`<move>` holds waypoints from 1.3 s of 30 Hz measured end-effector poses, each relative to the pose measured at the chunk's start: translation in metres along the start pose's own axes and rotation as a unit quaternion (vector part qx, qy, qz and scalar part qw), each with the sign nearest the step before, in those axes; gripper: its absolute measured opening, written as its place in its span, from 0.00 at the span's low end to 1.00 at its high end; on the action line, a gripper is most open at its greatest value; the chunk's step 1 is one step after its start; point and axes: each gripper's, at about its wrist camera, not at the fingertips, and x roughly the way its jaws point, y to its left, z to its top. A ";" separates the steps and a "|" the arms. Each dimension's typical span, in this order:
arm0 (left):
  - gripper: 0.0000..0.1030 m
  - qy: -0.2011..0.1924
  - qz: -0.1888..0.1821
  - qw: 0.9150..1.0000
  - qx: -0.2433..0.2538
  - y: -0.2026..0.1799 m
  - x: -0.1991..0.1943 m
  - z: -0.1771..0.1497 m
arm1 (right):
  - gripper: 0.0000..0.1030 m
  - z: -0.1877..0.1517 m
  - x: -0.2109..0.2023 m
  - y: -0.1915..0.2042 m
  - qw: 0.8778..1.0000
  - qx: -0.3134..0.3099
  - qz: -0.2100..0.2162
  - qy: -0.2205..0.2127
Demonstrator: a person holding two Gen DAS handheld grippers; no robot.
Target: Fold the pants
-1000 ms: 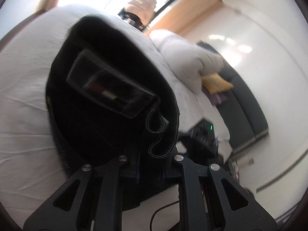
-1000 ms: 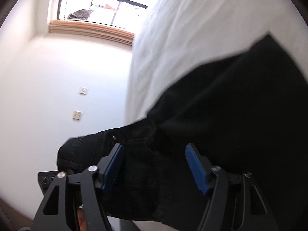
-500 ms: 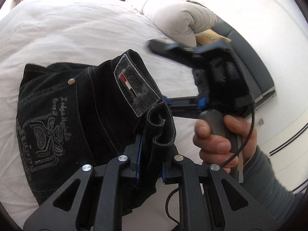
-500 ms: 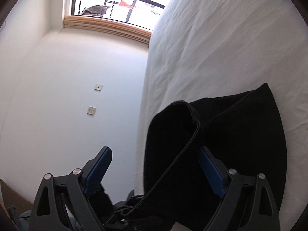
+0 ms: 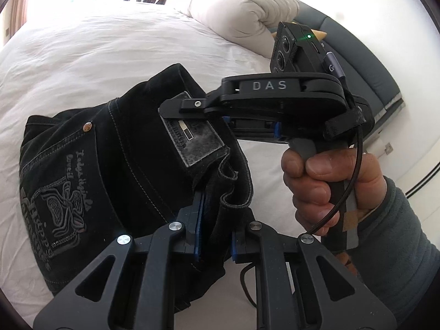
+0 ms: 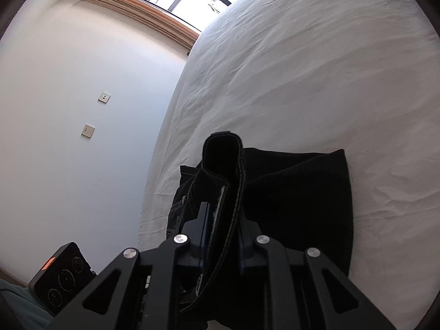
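We see the black pants [image 5: 115, 181] bunched on the white bed [image 5: 82, 55]. Our left tool [image 5: 214, 236] is clamped tight on the waistband. Our right tool [image 6: 221, 243] has just been closing, and its jaws now pinch the waistband too. Folds hide the pant legs, and the right hand [image 5: 324, 181] blocks the bed behind it.
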 end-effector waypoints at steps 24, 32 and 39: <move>0.79 0.017 -0.045 0.998 -0.032 -0.035 0.004 -0.004 | 0.72 -0.002 -0.058 -0.065 0.991 0.081 -0.075 -0.073; 0.79 -0.015 0.031 0.994 -0.102 0.083 -0.032 -0.015 | 0.72 -0.065 -0.030 -0.003 0.999 -0.029 -0.013 -0.014; 0.79 -0.030 0.021 0.994 -0.107 0.097 -0.054 -0.013 | 0.46 -0.079 -0.051 -0.042 0.996 0.048 -0.052 -0.047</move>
